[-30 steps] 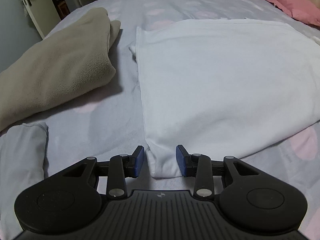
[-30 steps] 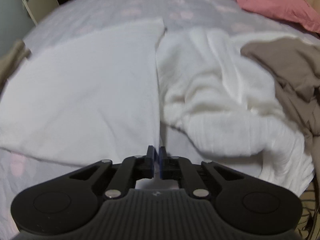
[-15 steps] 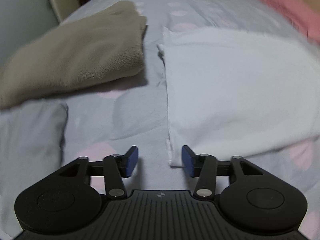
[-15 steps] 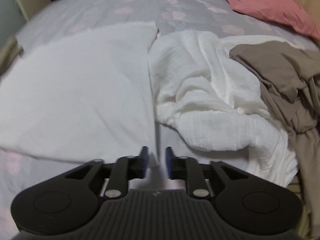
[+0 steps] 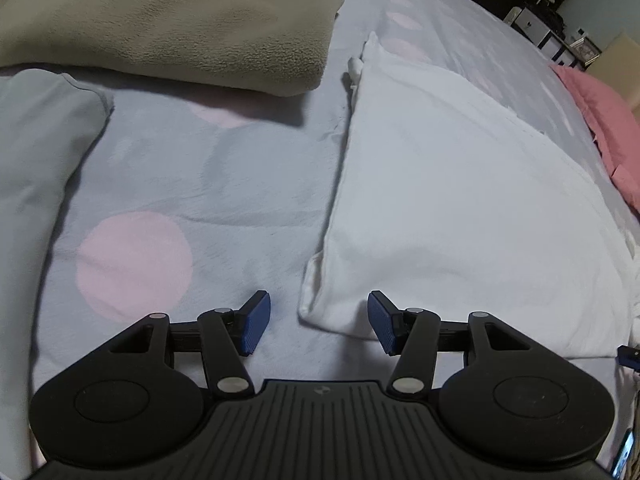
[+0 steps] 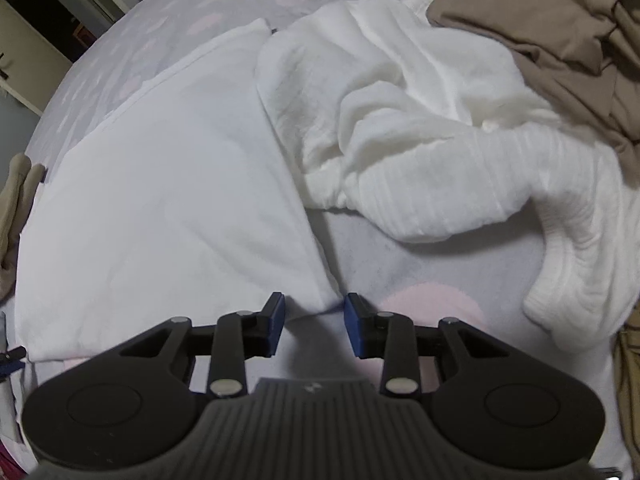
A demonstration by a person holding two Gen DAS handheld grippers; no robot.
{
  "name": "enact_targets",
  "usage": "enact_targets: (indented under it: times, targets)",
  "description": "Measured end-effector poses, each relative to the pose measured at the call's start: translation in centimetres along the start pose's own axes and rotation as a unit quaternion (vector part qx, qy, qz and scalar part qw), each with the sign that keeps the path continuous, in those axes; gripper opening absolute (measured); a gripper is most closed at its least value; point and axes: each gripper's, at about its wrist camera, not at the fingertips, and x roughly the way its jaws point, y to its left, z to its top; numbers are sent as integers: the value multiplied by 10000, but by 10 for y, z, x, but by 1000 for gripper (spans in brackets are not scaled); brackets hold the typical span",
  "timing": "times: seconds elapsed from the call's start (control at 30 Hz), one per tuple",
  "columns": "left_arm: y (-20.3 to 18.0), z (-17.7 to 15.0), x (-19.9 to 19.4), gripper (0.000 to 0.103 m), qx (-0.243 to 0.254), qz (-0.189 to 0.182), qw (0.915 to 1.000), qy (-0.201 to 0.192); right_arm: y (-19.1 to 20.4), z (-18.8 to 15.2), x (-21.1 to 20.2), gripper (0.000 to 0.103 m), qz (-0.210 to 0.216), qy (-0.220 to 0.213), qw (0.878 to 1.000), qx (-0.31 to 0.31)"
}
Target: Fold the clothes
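Observation:
A white folded garment (image 5: 460, 200) lies flat on the bed, and the right wrist view shows it as the white folded garment (image 6: 160, 200). My left gripper (image 5: 318, 326) is open, its blue pads either side of the garment's near left corner, which lies just ahead of them. My right gripper (image 6: 315, 326) is open too, with the garment's near right corner reaching down between its pads. A crumpled white knit garment (image 6: 420, 160) lies to the right of the folded one, and a brown garment (image 6: 560, 28) is heaped behind it.
A folded beige fleece (image 5: 172, 20) rests at the far left, and a grey folded cloth (image 5: 36, 184) lies at the near left. The bed sheet (image 5: 192, 184) is grey with pink dots. A pink pillow (image 5: 600, 120) sits at the right edge.
My right gripper was shut on the garment's near right corner and has opened. My left gripper has opened wider and swung left, so the garment's corner now lies between its pads.

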Motion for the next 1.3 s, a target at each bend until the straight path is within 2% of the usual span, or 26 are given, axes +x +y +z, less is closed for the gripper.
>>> enact_targets:
  times: [0.07, 0.13, 0.2, 0.23, 0.3, 0.5, 0.7, 0.9, 1.13, 1.3]
  targets:
    - [-8, -1, 4, 44, 118, -6, 9999, -31, 1, 3, 3, 34, 32, -1, 10000, 59]
    - [-16, -2, 6, 34, 239, 137, 9996, -69, 3, 5, 7, 27, 27, 17, 9999, 122]
    - [-21, -2, 6, 17, 265, 233, 9993, -122, 6, 7, 8, 16, -46, -11, 9999, 112]
    - [-22, -1, 5, 12, 229, 201, 9995, -113, 7, 8, 7, 14, -8, 5, 9999, 125]
    - [-23, 1, 3, 10, 190, 174, 9996, -113, 7, 9, 5, 12, 8, -10, 9999, 144]
    - [-30, 6, -18, 8, 295, 195, 9990, -287, 14, 14, -19, 10, 85, -299, 9995, 85]
    - [-44, 11, -69, 7, 523, -31, 9950, -852, 26, 15, -61, 6, 338, -584, 9977, -91]
    - [-43, -6, -120, 7, 678, -156, 9924, -1014, 28, 1, -104, 6, 547, -577, 9967, -179]
    - [-22, -50, -160, 7, 772, -348, 9937, -735, 13, -58, -139, 6, 555, -163, 9972, -479]
    - [-20, -77, -165, 7, 953, -217, 9946, -358, 7, -95, -146, 6, 431, 203, 9960, -757]
